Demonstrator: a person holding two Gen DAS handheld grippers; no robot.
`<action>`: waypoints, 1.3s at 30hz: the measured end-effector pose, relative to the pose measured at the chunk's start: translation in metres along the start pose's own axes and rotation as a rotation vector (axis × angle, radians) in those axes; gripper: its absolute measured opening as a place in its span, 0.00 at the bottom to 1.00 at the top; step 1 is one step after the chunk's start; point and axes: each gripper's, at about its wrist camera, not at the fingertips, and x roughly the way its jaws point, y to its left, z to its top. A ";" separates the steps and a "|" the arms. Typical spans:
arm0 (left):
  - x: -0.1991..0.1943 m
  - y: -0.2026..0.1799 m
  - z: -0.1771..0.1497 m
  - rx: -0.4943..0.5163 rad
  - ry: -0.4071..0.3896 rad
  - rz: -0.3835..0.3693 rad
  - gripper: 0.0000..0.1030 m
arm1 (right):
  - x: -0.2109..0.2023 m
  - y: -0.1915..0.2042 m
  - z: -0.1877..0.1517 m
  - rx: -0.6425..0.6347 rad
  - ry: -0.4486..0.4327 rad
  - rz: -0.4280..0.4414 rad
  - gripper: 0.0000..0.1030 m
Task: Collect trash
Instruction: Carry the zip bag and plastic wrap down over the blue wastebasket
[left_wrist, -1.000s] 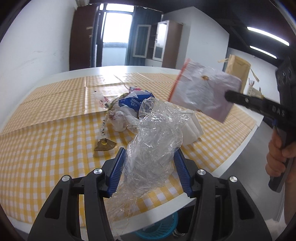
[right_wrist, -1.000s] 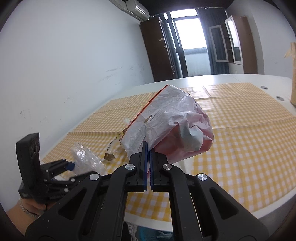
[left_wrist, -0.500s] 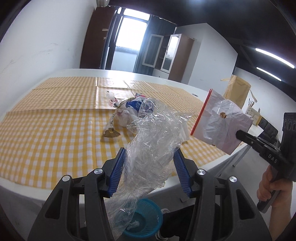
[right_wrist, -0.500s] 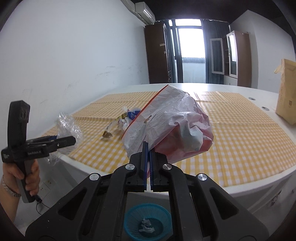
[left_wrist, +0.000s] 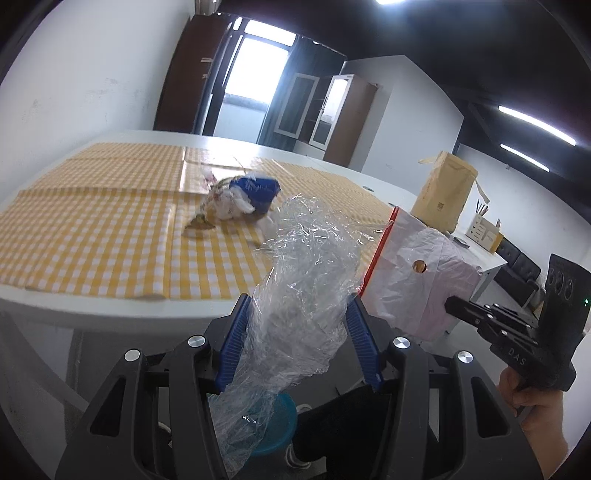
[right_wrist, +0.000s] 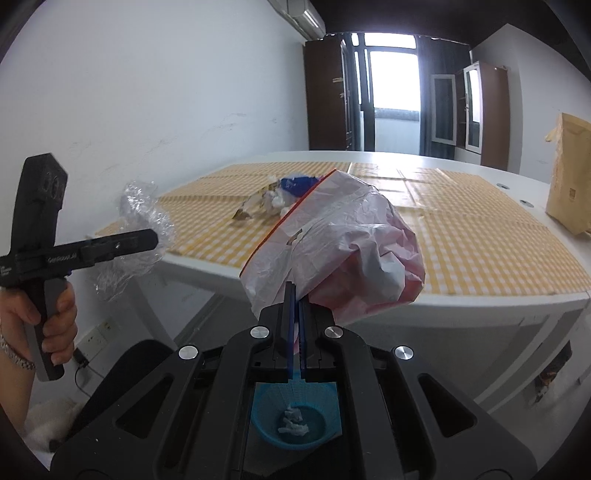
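1. Carrying two pieces of trash off the surface (left_wrist: 92, 258); both claws hang past its near edge, above a blue basket (right_wrist: 295, 417) on the floor.
2. Progress: basket already has some white crumpled scraps (right_wrist: 293, 424) in it, so partly done. Two held pieces not yet dropped.
3. Left to do: a small trash pile (left_wrist: 240, 199) (blue wrapper, white crumples, a brown bit) sits on the yellow checked cloth, mid-surface, well back from the near edge.
4. Left claw (left_wrist: 295, 343): jaws fairly wide apart, with a crumpled clear plastic film (left_wrist: 306, 288) bunched between the blue pads; film touches both pads and hangs down below them. Looks like a loose clamp on the film.
5. Right claw (right_wrist: 295, 314): jaws pressed together, almost no gap, pinching the lower edge of a white zip bag (right_wrist: 343, 251) with a red strip; bag sticks up and forward, puffy.
6. Next, likely: release both over the basket; light film may cling or drift wide.
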 end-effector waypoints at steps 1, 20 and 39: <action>0.001 0.000 -0.006 -0.006 0.012 -0.003 0.51 | -0.002 0.002 -0.006 -0.006 0.014 0.004 0.01; 0.043 0.020 -0.096 -0.080 0.212 0.003 0.51 | 0.025 0.036 -0.091 -0.007 0.240 0.076 0.01; 0.115 0.069 -0.149 -0.208 0.358 0.038 0.50 | 0.147 0.012 -0.165 0.117 0.538 0.074 0.01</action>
